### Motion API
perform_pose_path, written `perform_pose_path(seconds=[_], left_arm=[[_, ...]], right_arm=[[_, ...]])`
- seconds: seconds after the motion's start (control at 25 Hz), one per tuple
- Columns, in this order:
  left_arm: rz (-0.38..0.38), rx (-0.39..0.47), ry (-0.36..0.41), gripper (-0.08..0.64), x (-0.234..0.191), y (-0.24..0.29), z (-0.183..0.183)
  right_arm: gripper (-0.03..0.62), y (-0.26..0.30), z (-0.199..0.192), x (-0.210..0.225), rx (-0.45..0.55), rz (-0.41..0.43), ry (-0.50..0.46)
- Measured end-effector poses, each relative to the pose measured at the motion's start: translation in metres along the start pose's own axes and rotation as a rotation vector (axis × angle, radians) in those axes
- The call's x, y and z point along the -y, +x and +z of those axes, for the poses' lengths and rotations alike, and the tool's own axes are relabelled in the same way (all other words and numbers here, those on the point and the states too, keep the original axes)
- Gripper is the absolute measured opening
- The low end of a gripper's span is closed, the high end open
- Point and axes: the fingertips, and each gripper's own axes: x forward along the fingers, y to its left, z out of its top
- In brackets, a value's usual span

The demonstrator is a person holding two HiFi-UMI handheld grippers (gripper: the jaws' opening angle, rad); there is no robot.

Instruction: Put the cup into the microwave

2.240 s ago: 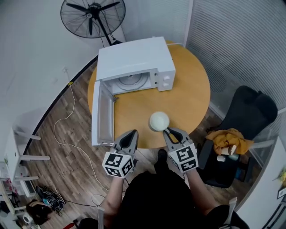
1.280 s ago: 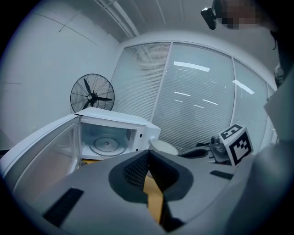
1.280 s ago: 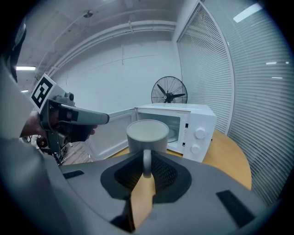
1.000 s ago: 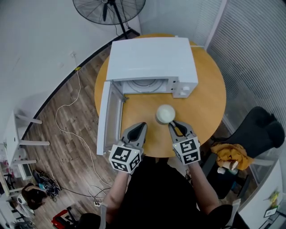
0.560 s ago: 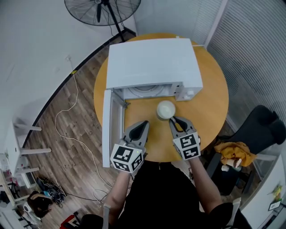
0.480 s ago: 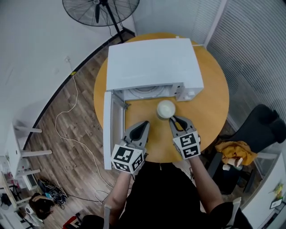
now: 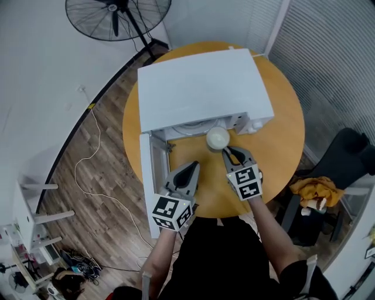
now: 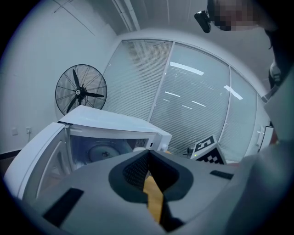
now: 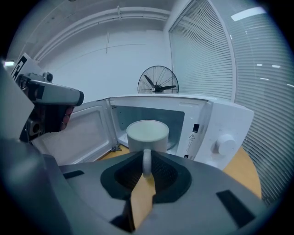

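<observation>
A white cup (image 7: 217,138) hangs by its handle just in front of the open white microwave (image 7: 199,88). My right gripper (image 7: 229,154) is shut on that handle; in the right gripper view the handle (image 9: 146,160) stands upright between the pads and the cup (image 9: 147,134) faces the cavity (image 9: 151,118). My left gripper (image 7: 191,169) is shut and holds nothing, to the left of the cup over the table. In the left gripper view its tips (image 8: 148,155) meet, pointing at the cavity with the turntable (image 8: 102,151).
The microwave door (image 7: 149,176) swings out to the left, beside my left gripper. The round wooden table (image 7: 281,135) bears the microwave, whose knobs (image 9: 225,144) sit right of the opening. A floor fan (image 7: 117,17) stands behind; a black chair (image 7: 345,158) is at the right.
Both grippers have moved toward the microwave. The cup, still held by its handle, now sits right at the mouth of the cavity.
</observation>
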Motion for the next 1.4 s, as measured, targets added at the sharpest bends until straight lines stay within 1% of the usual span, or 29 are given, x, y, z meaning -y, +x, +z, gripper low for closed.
perform_pose_path(seconds=[0.16, 0.44, 0.76, 1.2, 1.4], left_arm=[[-0.019, -0.006, 0.005, -0.006, -0.008, 0.003, 0.002], [-0.038, -0.015, 0.004, -0.006, -0.021, 0.009, 0.001], [-0.049, -0.025, 0.005, -0.006, -0.03, 0.013, 0.001], [-0.053, -0.024, -0.009, -0.006, -0.034, 0.01, -0.001], [-0.063, -0.023, -0.01, -0.006, -0.034, 0.011, -0.002]], right_arm=[[0.058, 0.016, 0.004, 0.0, 0.004, -0.012, 0.007], [0.058, 0.05, 0.007, 0.006, 0.004, -0.044, -0.016], [0.058, 0.08, 0.008, 0.012, 0.003, -0.072, -0.021], [0.058, 0.103, 0.011, 0.017, 0.02, -0.108, 0.001], [0.058, 0.11, 0.016, 0.019, 0.031, -0.117, -0.009]])
